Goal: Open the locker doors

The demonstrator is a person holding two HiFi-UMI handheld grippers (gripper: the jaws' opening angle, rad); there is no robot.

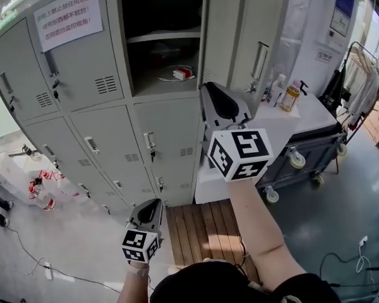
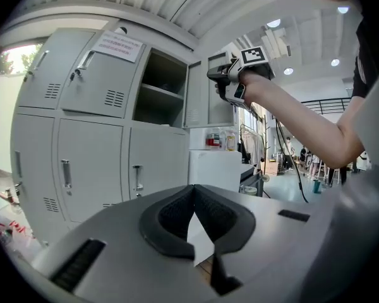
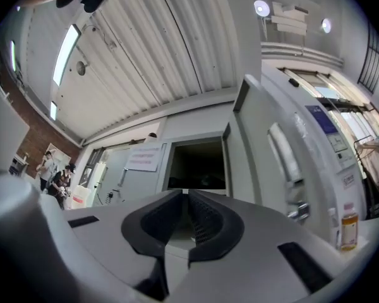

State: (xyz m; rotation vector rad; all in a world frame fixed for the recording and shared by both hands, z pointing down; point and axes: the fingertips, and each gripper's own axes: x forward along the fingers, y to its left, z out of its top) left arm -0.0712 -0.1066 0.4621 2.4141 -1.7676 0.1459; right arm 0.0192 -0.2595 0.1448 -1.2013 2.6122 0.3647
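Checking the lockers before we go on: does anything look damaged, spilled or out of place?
Nothing damaged or spilled. One upper door stands open, and a white-and-red item lies on the shelf inside. Loose clutter sits on the floor at left.

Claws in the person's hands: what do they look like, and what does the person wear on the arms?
The left claw and the right claw both have smooth grey shells with black, ribbed inner pads. Each carries a white cube printed with black square markers. The person wears a black short-sleeved top, so the forearms are uncovered.
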